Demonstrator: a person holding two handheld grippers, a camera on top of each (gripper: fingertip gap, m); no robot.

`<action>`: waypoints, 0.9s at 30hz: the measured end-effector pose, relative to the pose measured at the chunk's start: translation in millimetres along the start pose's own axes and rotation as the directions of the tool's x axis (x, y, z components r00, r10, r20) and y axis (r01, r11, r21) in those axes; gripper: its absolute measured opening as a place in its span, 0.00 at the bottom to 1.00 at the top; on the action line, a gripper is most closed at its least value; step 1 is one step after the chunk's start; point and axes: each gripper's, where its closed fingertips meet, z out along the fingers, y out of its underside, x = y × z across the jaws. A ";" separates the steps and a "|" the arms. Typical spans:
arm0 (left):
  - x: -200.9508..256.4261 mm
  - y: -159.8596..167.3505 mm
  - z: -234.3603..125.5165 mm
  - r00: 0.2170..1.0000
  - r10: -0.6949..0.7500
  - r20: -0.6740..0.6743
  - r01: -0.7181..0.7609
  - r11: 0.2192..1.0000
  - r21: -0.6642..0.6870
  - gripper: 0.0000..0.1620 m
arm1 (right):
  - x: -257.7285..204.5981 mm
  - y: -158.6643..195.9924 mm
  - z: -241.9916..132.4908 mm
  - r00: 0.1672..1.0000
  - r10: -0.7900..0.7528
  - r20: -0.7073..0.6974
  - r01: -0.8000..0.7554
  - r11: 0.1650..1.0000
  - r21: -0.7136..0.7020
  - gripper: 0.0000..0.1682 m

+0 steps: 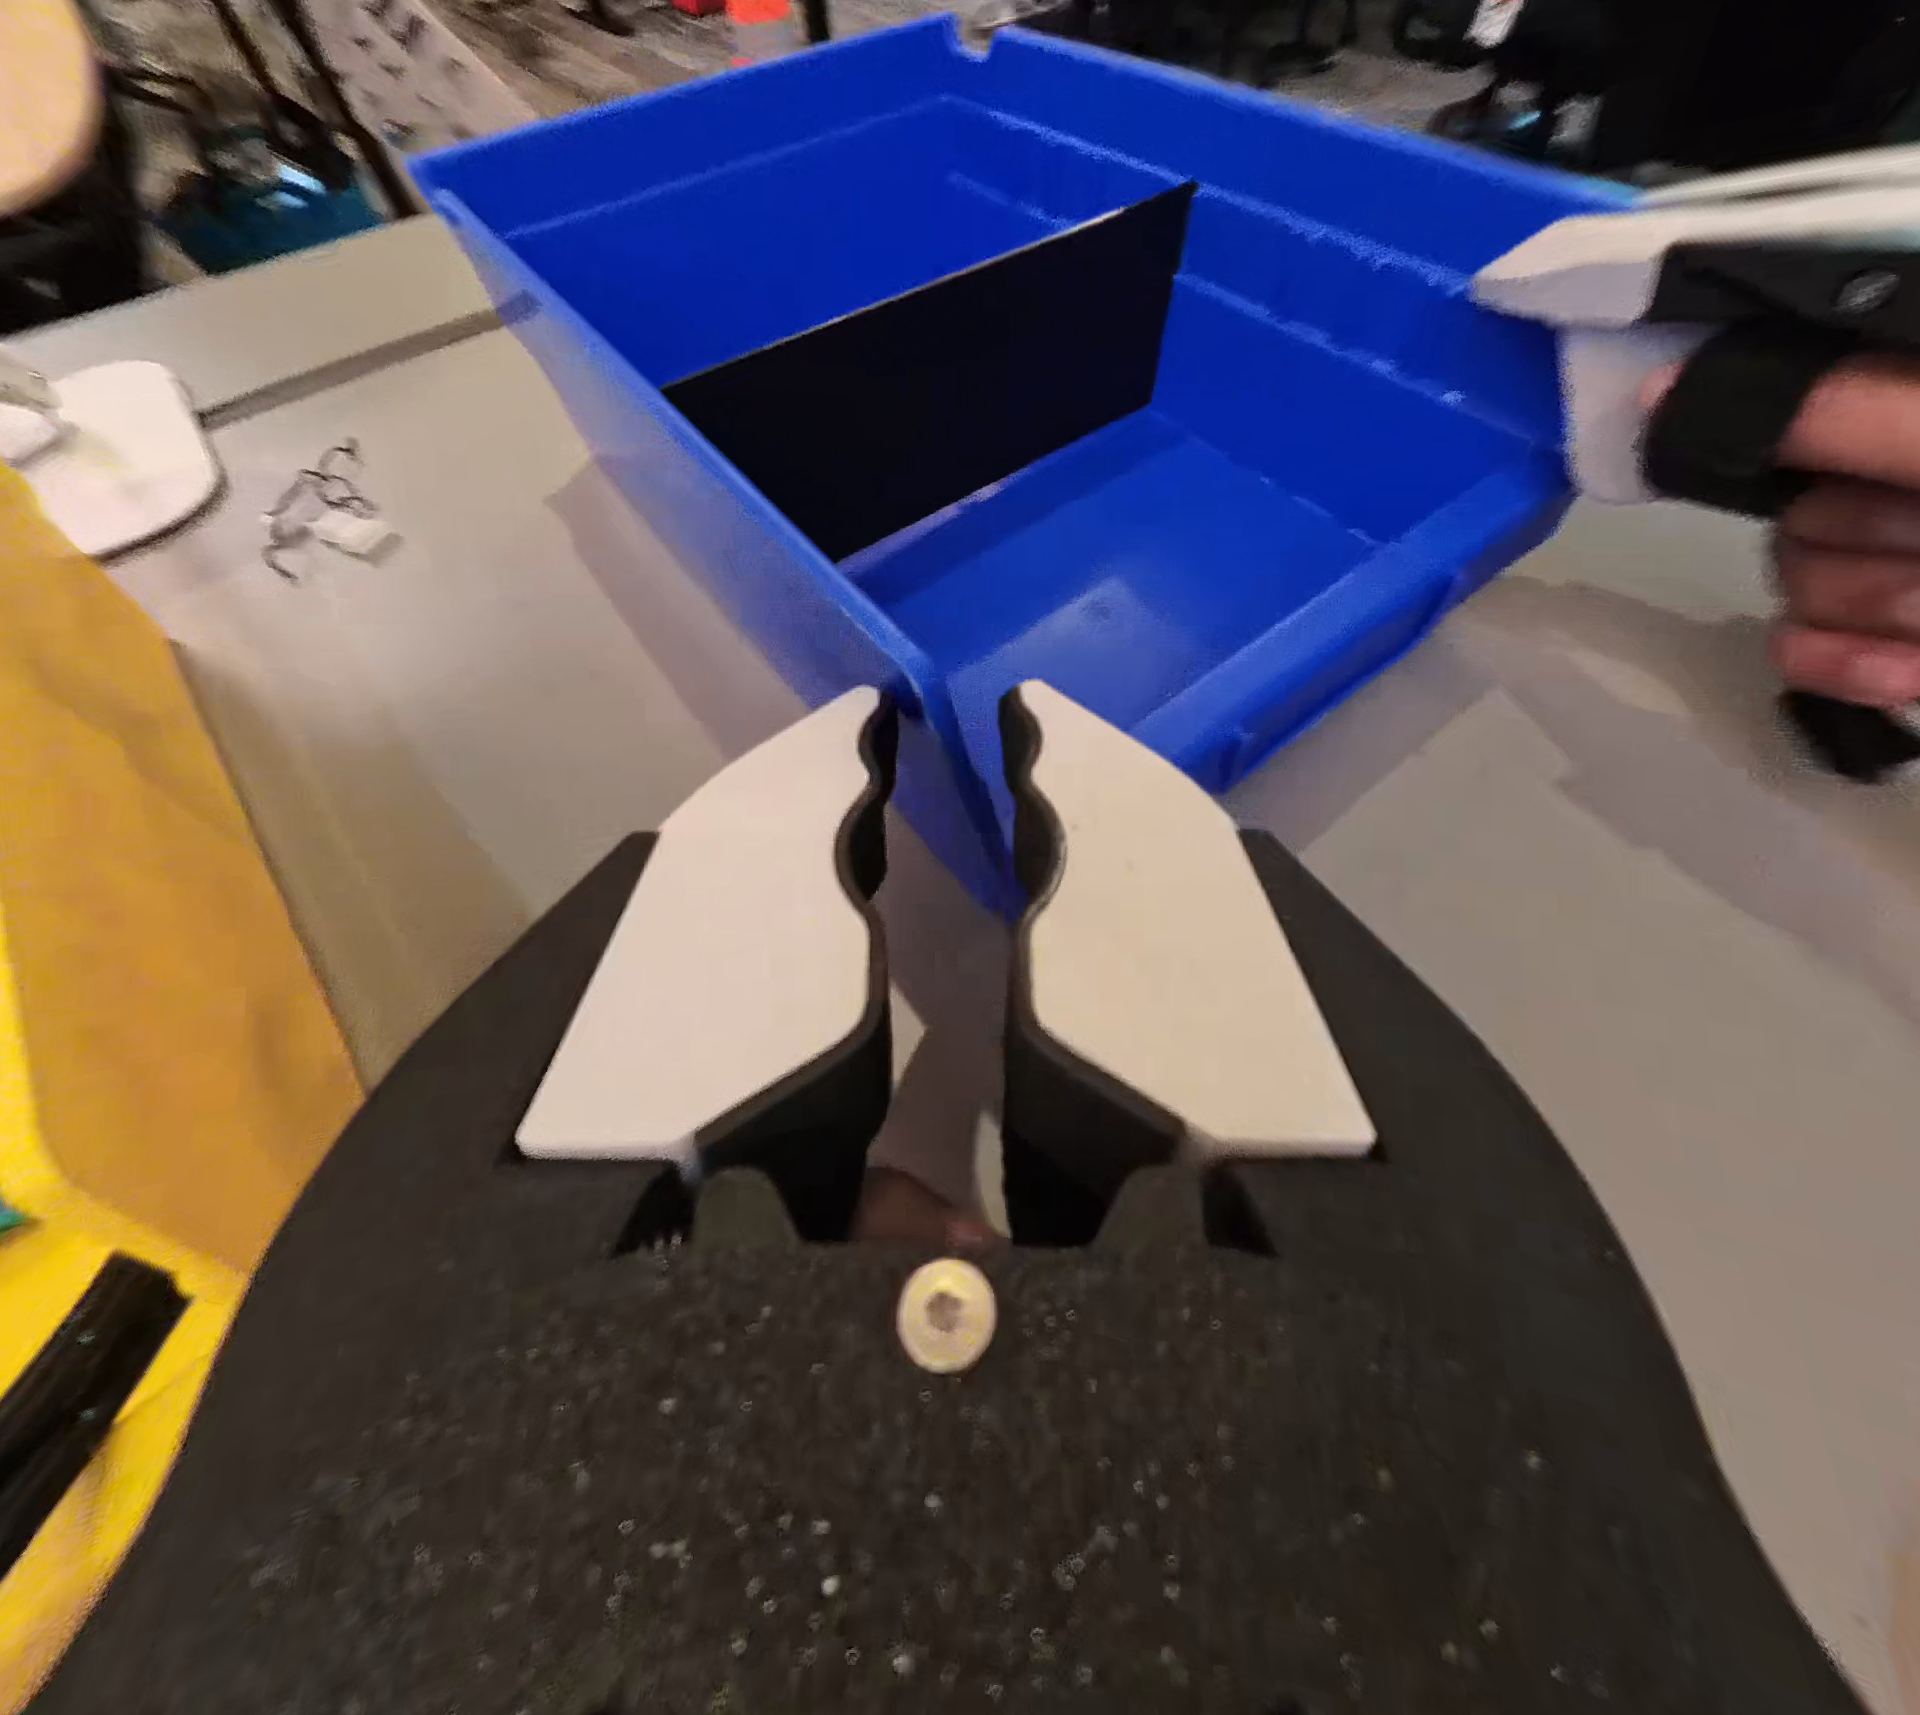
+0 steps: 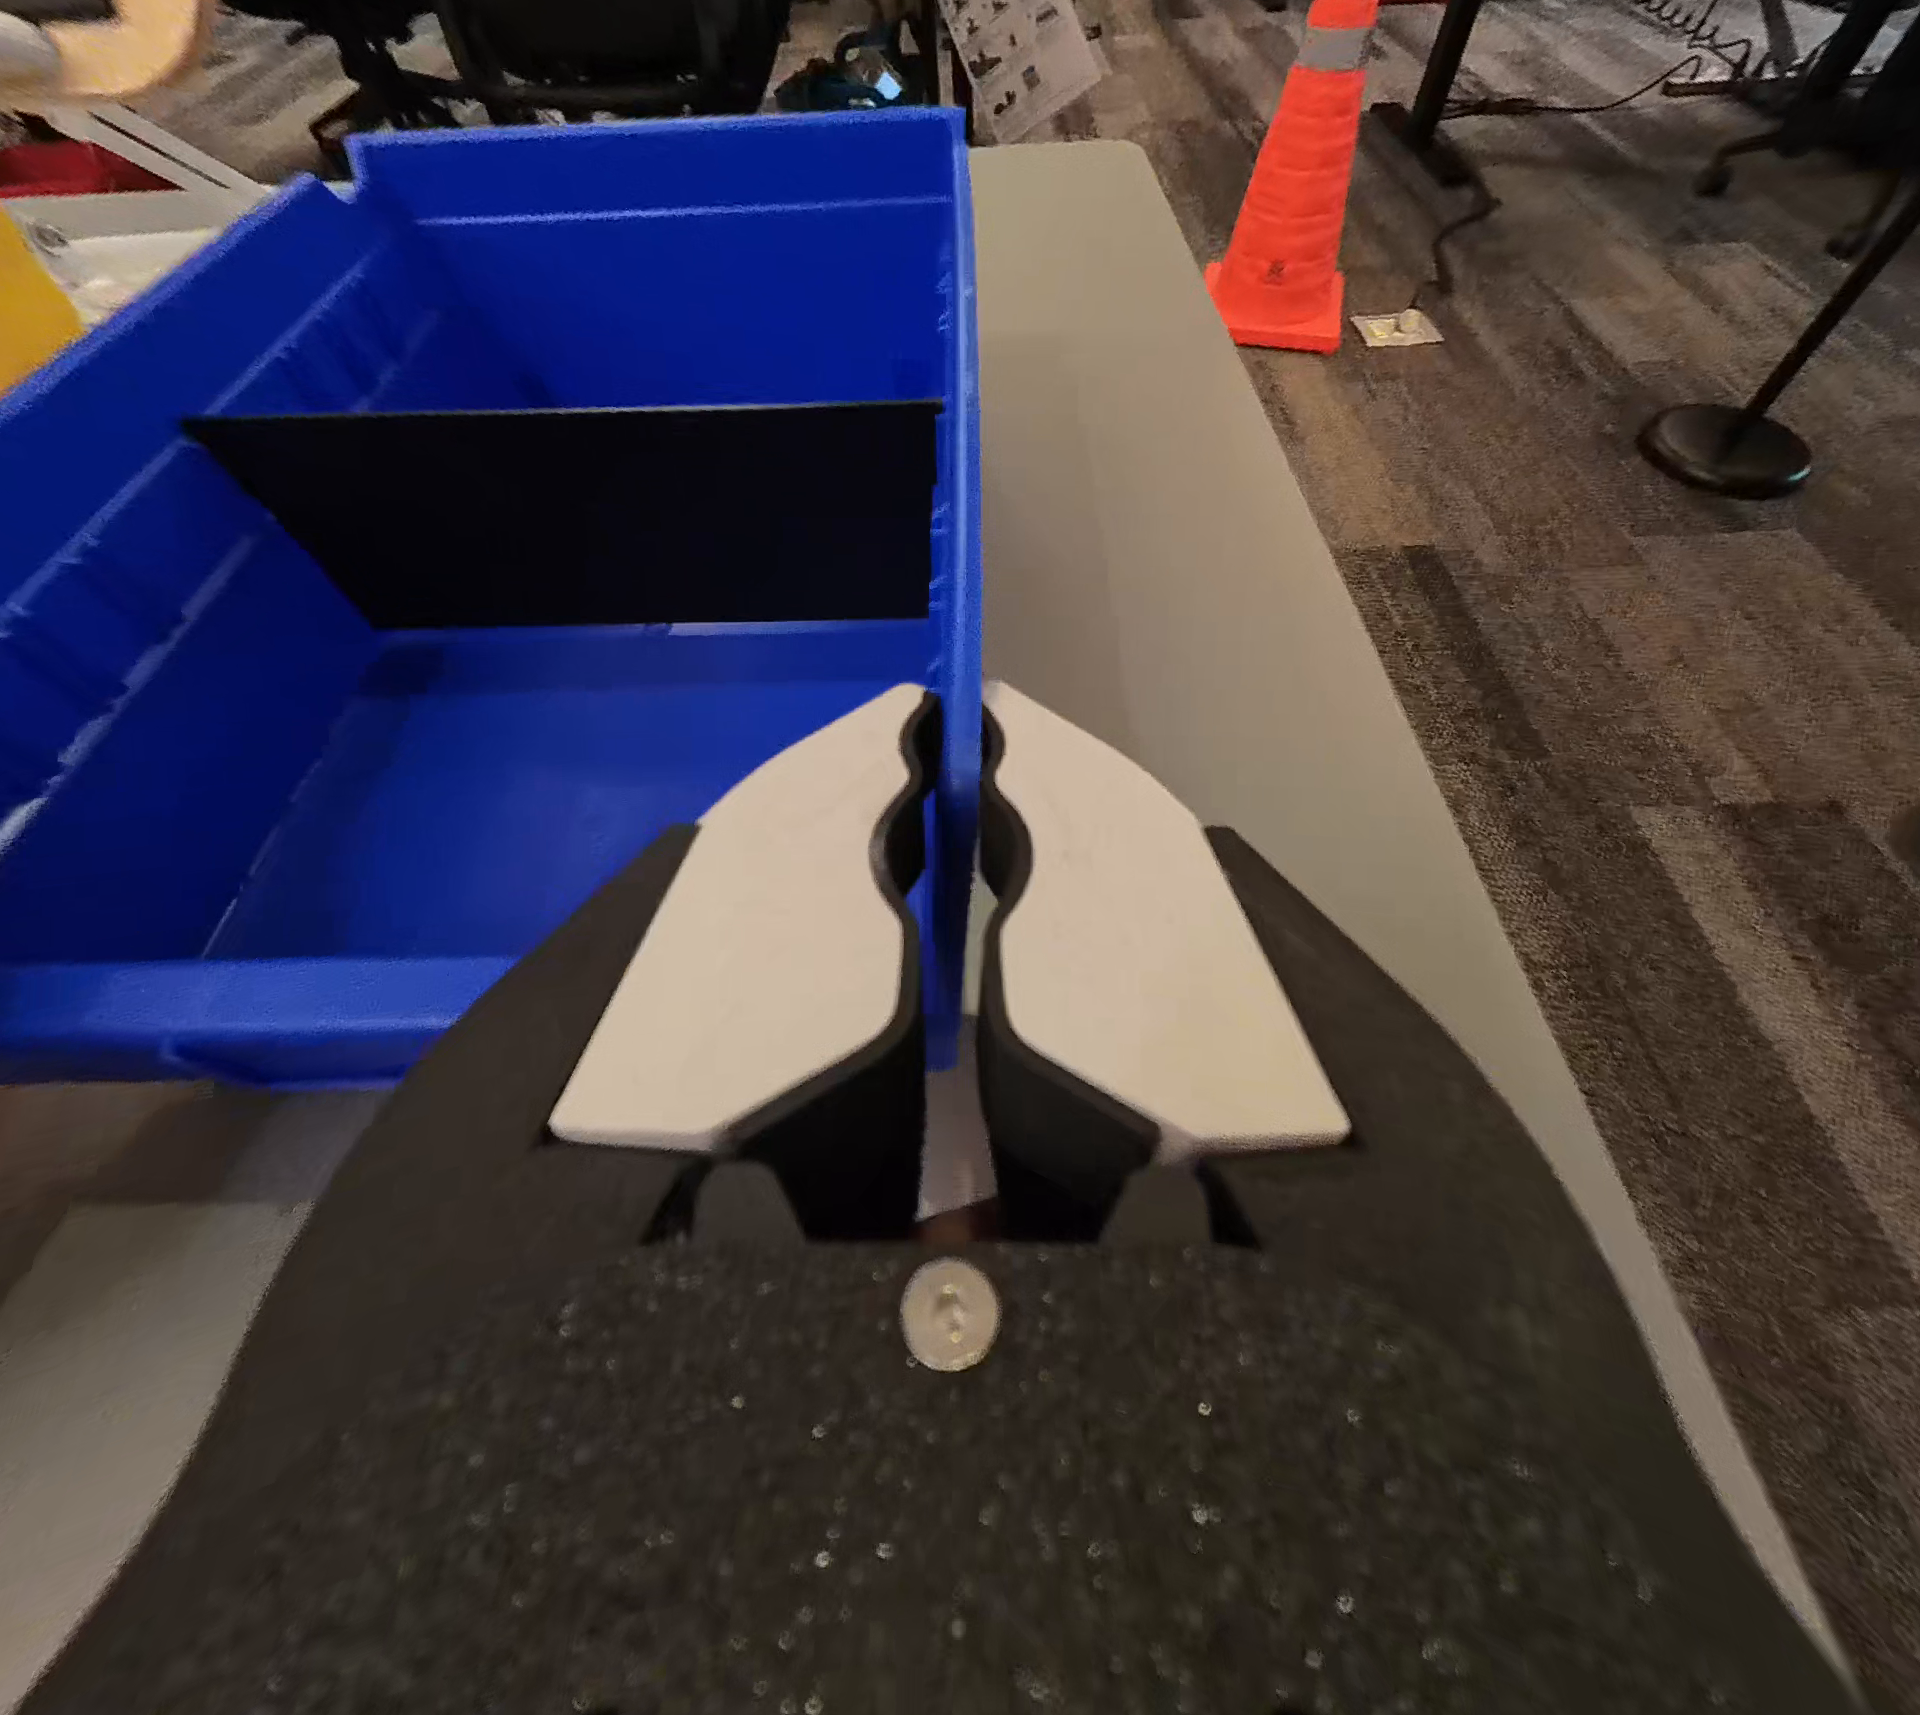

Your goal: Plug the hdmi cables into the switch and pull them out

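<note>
No HDMI cable or switch shows in either view. A blue plastic bin [image 1: 727,252] with a black divider [image 1: 935,387] stands on the grey table [image 1: 468,730], and both compartments look empty. My left gripper [image 1: 943,730] is closed on the bin's near corner wall. My right gripper [image 2: 961,720] is closed on the right side wall of the bin [image 2: 665,263], in front of the divider [image 2: 582,512]. The right gripper also shows in the left wrist view [image 1: 1558,283], held by a hand [image 1: 1849,522].
A white flat object [image 1: 125,450] and small scattered bits [image 1: 322,512] lie on the table to the left. Yellow material [image 1: 104,834] is at the left edge. The table's right edge [image 2: 1351,730] drops to carpet, with an orange cone [image 2: 1309,138] and a stand base [image 2: 1725,444]. The tips of one gripper are about 20 centimeters away from the tips of the other.
</note>
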 end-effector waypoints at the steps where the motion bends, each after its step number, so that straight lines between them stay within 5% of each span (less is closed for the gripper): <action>1: 3.8 -7.3 -7.9 0.997 -0.046 -0.061 0.047 0.999 0.014 0.11 | 4.6 -0.4 -0.5 0.999 -0.018 -0.033 0.018 1.000 -0.004 0.05; 5: -15.0 -49.7 -57.7 0.968 -0.151 -0.201 0.177 0.977 0.115 0.13 | 15.9 -1.4 1.0 0.994 0.032 -0.102 -0.031 0.999 0.011 0.07; 9: -87.7 -66.1 -117.9 0.996 -0.074 -0.057 0.083 0.978 0.192 0.22 | 15.5 -8.3 -5.9 0.992 0.010 -0.129 -0.010 1.000 0.001 0.19; 14: -199.3 -40.9 -200.7 0.976 -0.165 0.140 0.101 0.920 0.380 0.31 | 12.8 -71.9 -48.4 0.957 -0.055 -0.286 0.110 0.978 0.179 0.20; 17: -246.9 5.6 -230.3 0.938 -0.244 0.244 0.119 0.893 0.434 0.25 | -61.7 -97.9 -50.9 0.964 -0.207 -0.166 0.242 0.944 0.225 0.18; 20: -259.0 3.4 -238.1 0.929 -0.276 0.248 0.159 0.901 0.405 0.26 | -181.1 -86.0 -39.5 0.955 -0.245 0.170 0.208 0.956 0.207 0.23; 23: -251.9 28.3 -221.4 0.934 -0.257 0.247 0.180 0.939 0.294 0.26 | -294.8 -44.7 -41.8 0.836 -0.179 0.519 0.146 0.984 0.104 0.33; 27: -234.1 73.5 -187.6 0.939 -0.248 0.237 0.245 0.968 0.042 0.26 | -323.4 3.8 -10.4 0.892 -0.182 0.415 0.199 0.980 0.003 0.29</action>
